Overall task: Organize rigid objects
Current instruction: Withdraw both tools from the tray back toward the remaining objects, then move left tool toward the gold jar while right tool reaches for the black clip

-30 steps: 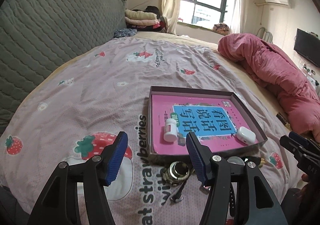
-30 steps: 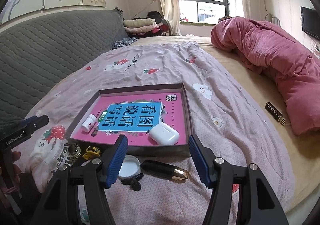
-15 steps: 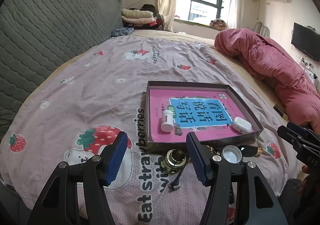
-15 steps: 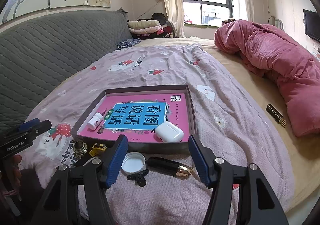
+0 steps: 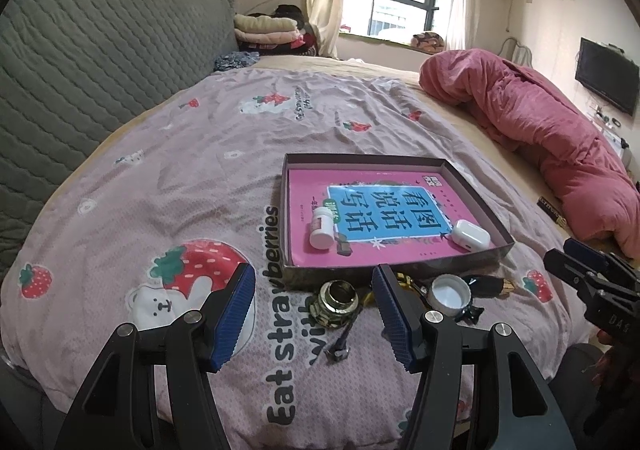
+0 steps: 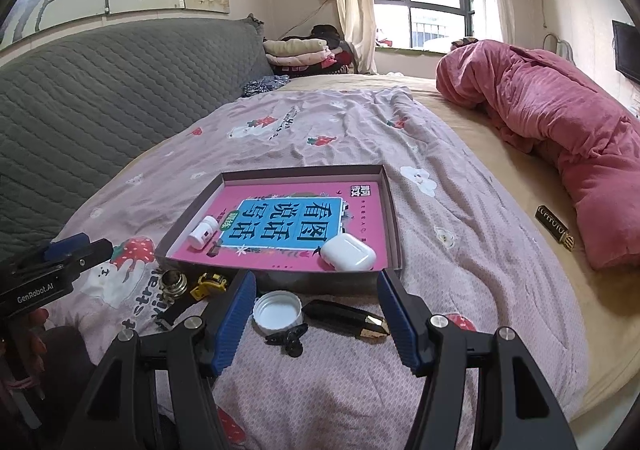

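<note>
Sorting is partly done, as far as the frames show. The tray (image 6: 394, 226) on the bed (image 6: 460, 217) already holds three things on its pink book (image 6: 288, 223): one white bottle (image 6: 203, 232) at the near left, one small dark piece just beside it, too small to name, and one white earbud case (image 6: 349, 252) at the near right.

Left on the bedcover, just near of the tray's front wall, I count six loose things: one brass ring (image 5: 335, 297), one dark screw-like piece (image 5: 339, 342), one yellow piece (image 6: 208, 282), one white cap (image 6: 277, 310), one small black clip (image 6: 289, 338) and one black tube with a gold tip (image 6: 346, 318). One more dark bar with gold lettering (image 6: 554, 226) lies well apart to the right, by the pink duvet (image 6: 560, 137).

The left gripper (image 5: 313, 312) has its fingers spread wide and empty, the brass ring in line between them. The right gripper (image 6: 315, 320) is likewise spread and empty, above the cap and tube. So most of the gathering remains, by my judgement.
</note>
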